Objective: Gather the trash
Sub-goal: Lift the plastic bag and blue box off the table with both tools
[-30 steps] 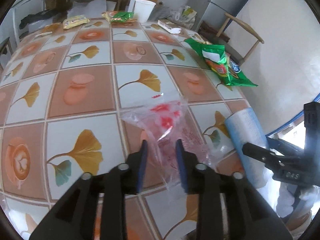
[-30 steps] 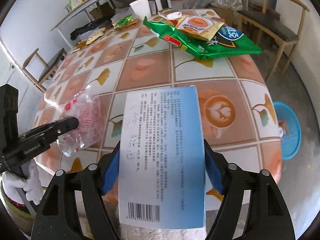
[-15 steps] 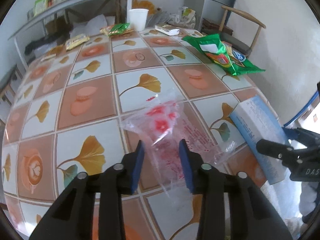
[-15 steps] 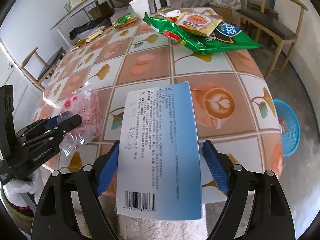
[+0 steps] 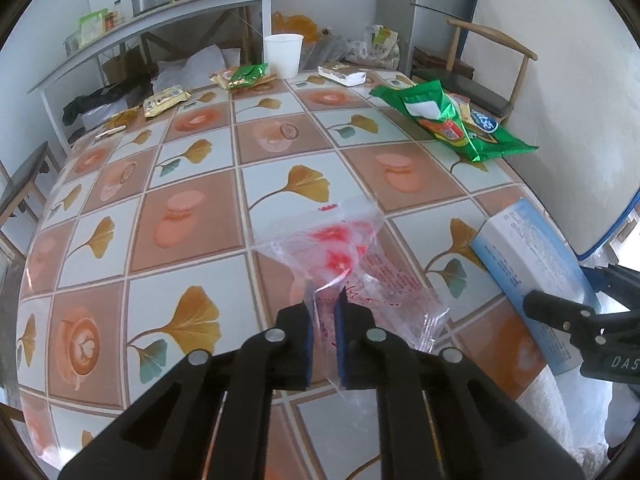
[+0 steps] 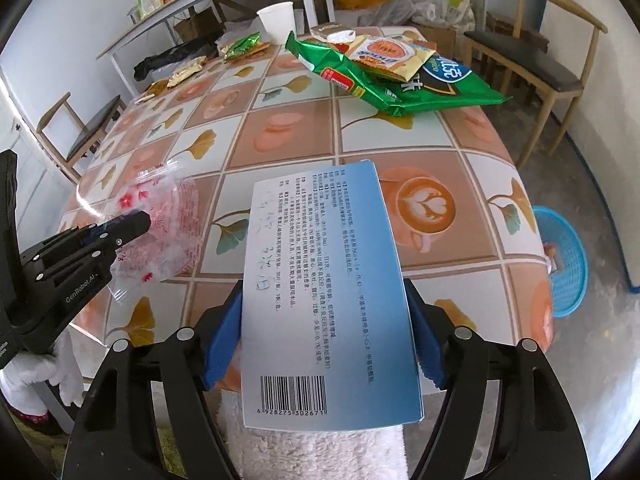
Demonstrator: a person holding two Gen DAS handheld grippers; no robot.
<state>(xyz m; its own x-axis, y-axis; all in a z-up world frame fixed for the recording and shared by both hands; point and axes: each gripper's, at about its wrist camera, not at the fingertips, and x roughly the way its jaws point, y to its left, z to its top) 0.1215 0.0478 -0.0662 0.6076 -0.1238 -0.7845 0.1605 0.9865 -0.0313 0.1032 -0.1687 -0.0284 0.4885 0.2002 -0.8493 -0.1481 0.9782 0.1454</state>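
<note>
The left gripper (image 5: 324,312) has just pinched its jaws together on the clear plastic bag (image 5: 352,264), a crumpled wrapper printed with red flowers and red text, whose near end is trapped between the blue pads while the rest fans out over the tiled table (image 5: 192,216); nothing can be made out inside the bag. In the right wrist view the right gripper (image 6: 324,332) has its jaws set wide apart and narrowing lately around a flat blue-and-white box (image 6: 324,280), barcode end nearest, with both blue pads against its long edges at the table's near edge. A white-gloved hand (image 6: 44,372) shows below the left gripper in that view. Just off the table's right side, down on the floor, sits 1 blue plastic basket (image 6: 568,260) with a small scrap in it. Farther along the tabletop lies a green snack bag (image 6: 400,80) with a yellow packet (image 6: 384,54) on top of it, and beyond them a white paper cup (image 6: 277,22) stands upright, its contents hidden. Small wrappers (image 5: 244,76) lie scattered near the far edge, with a wooden chair (image 6: 536,64) to the right.
</note>
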